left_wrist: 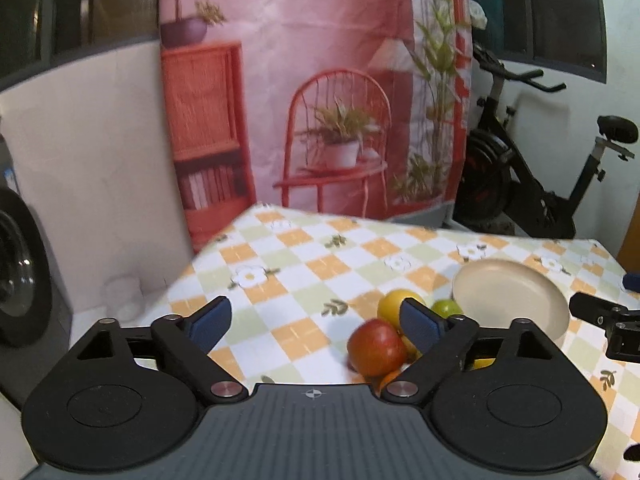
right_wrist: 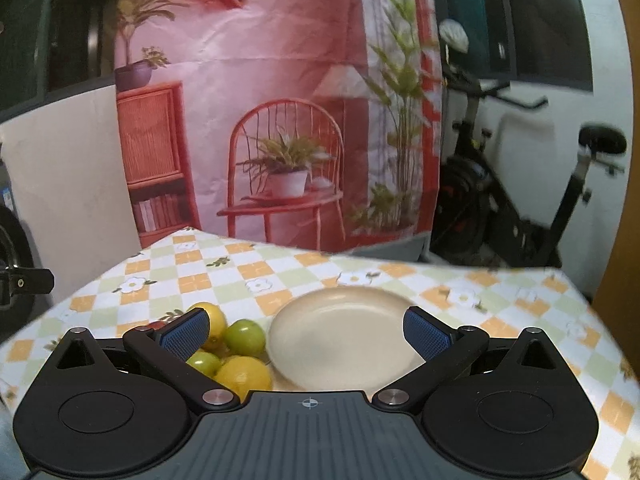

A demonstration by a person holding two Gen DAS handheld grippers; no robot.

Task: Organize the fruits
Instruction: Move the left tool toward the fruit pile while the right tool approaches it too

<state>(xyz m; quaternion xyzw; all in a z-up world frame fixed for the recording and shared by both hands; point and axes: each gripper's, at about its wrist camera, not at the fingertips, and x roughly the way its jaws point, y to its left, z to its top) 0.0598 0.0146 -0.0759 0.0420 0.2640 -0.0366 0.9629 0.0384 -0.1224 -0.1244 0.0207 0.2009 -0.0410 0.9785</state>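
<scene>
A pile of fruit lies on the checkered tablecloth (left_wrist: 304,276) beside a cream plate (left_wrist: 508,292). In the left wrist view a red apple (left_wrist: 376,347) sits in front, with a yellow fruit (left_wrist: 394,304) and a green fruit (left_wrist: 447,307) behind it. My left gripper (left_wrist: 318,325) stands open above the cloth; the apple lies just inside its right finger, untouched. In the right wrist view the plate (right_wrist: 344,340) lies between the wide open fingers of my right gripper (right_wrist: 306,333). Green fruit (right_wrist: 244,337) and a yellow fruit (right_wrist: 244,376) sit left of the plate.
A pink printed backdrop (left_wrist: 312,92) hangs behind the table. An exercise bike (left_wrist: 532,168) stands at the back right. Part of the right gripper (left_wrist: 604,320) shows at the right edge of the left wrist view. The table's left edge drops to a white wall.
</scene>
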